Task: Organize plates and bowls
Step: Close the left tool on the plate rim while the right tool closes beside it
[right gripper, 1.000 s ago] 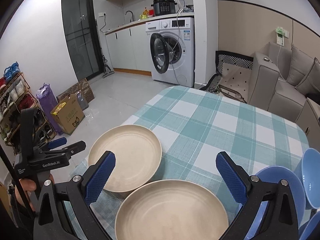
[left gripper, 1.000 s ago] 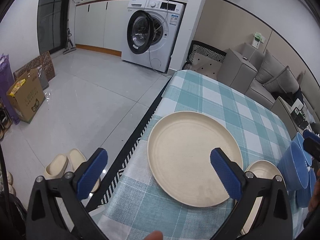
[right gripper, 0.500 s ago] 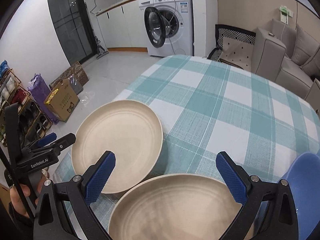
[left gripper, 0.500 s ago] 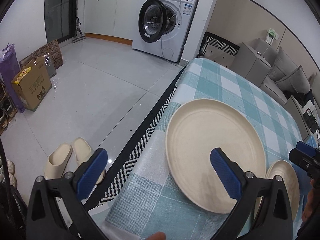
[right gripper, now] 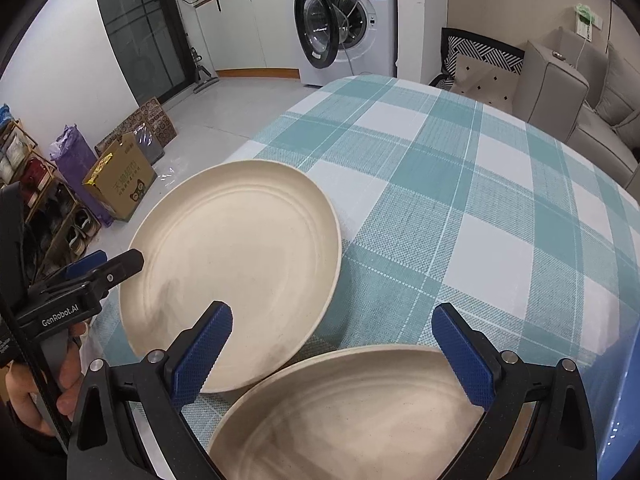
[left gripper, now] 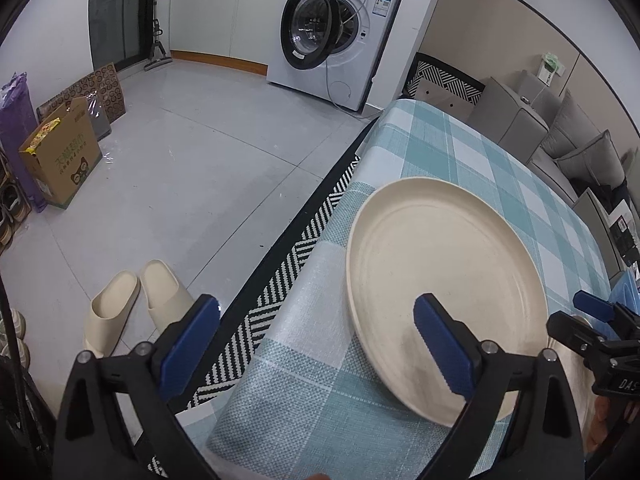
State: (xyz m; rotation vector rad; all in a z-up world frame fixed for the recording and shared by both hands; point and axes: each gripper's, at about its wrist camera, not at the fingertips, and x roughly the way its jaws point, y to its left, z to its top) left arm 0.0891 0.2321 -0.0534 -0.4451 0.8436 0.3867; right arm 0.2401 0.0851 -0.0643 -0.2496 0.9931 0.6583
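Observation:
A large cream plate (left gripper: 444, 284) lies on the teal checked tablecloth (left gripper: 472, 152) near the table's left edge; it also shows in the right wrist view (right gripper: 240, 256). My left gripper (left gripper: 316, 348) is open, its right finger over the plate's near rim and its left finger past the table edge. A second cream plate (right gripper: 360, 412) lies just under my open right gripper (right gripper: 332, 352). The left gripper shows at the left of the right wrist view (right gripper: 100, 264). A blue bowl's edge (right gripper: 624, 400) shows at far right.
The table edge (left gripper: 304, 280) drops to a striped rug and tiled floor with slippers (left gripper: 136, 304). A washing machine (left gripper: 336, 28), cardboard box (left gripper: 60, 160) and grey sofa (right gripper: 560, 92) stand around the table.
Both grippers have moved forward and lower toward the plates. The left gripper has shifted left, so its left finger now hangs past the table edge. Both stay open.

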